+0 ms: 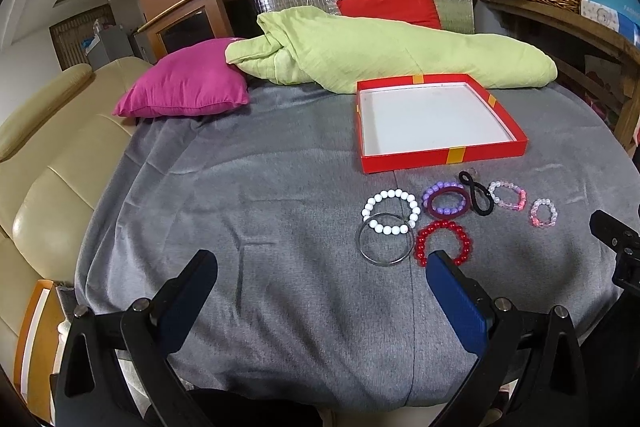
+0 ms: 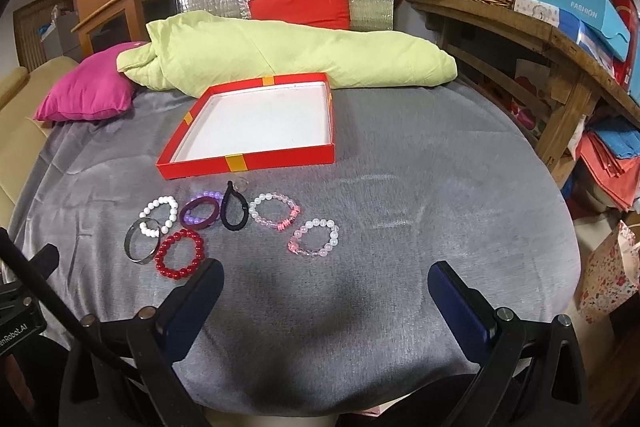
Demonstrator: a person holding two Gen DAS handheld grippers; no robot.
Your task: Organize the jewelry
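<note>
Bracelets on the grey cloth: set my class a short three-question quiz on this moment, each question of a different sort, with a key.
1. True or false: the red box already holds a bracelet.
2. Multiple choice: the silver bangle overlaps which bracelet? A. the red bead bracelet B. the white bead bracelet C. the pale pink bracelet
3. Fill in: the left tongs and the right tongs are both ____ and hold nothing.

Key
1. False: only its bare white floor shows.
2. B: the bangle lies across the near edge of the white beads.
3. Open: on each, the two fingers stand wide apart over the grey cloth.
</note>
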